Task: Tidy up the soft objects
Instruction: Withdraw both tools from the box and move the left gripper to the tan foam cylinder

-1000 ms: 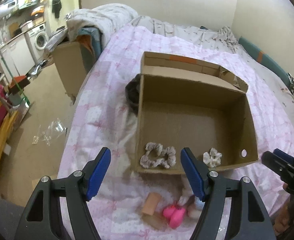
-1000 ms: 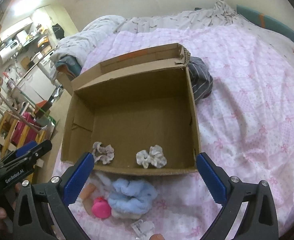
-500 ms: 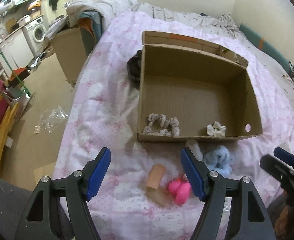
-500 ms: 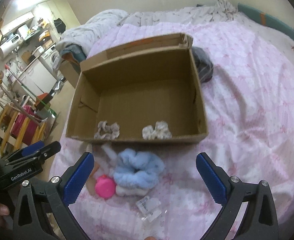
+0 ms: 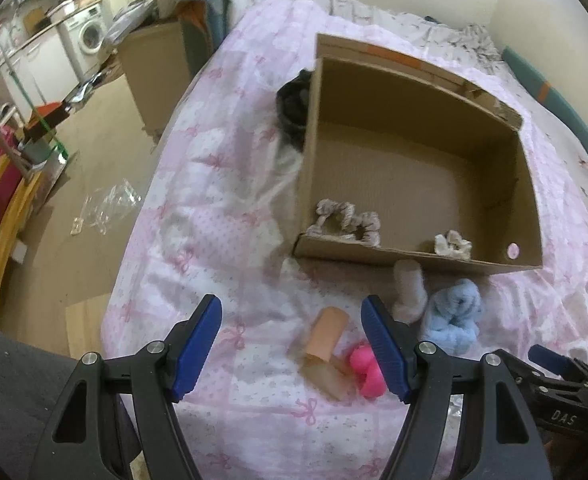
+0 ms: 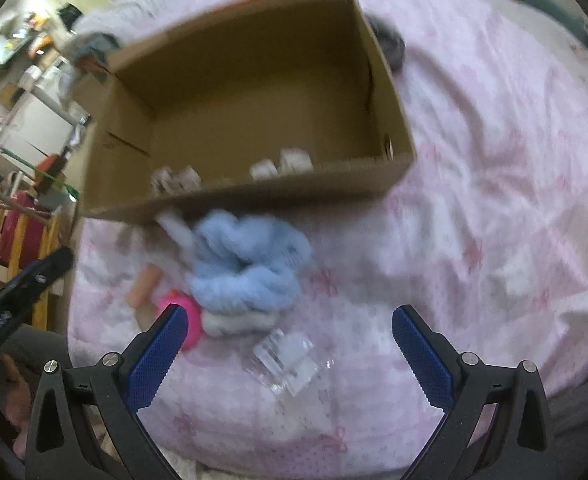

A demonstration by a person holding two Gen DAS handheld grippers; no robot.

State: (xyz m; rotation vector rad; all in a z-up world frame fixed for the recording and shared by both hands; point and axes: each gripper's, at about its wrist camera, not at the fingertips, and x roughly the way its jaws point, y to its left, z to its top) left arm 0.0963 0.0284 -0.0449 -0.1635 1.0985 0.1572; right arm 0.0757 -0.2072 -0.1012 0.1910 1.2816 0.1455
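An open cardboard box [image 5: 530, 184] [image 6: 262, 196] lies on the pink bedspread. Inside, along its near wall, lie a grey scrunchie [image 5: 348, 222] and a white scrunchie [image 5: 452, 244]. In front of the box lie a fluffy blue scrunchie [image 5: 454, 316] [image 6: 246, 264], a pale fuzzy piece [image 5: 408, 288], a peach tube [image 5: 326, 334] and a pink toy [image 5: 368, 368] [image 6: 190, 320]. My left gripper [image 5: 294, 348] is open and empty, above the bed just left of the peach tube. My right gripper [image 6: 290, 352] is open and empty, just short of the blue scrunchie.
A clear plastic wrapper [image 6: 290, 356] lies on the bedspread between my right fingers. A dark cloth [image 5: 292, 108] sits at the box's far left corner. The bed's left edge drops to a floor with a plastic bag [image 5: 106, 208] and furniture.
Both grippers have pulled back from the box toward the bed's near edge. The items in front of the box have come into fuller view. The right wrist view is motion-blurred.
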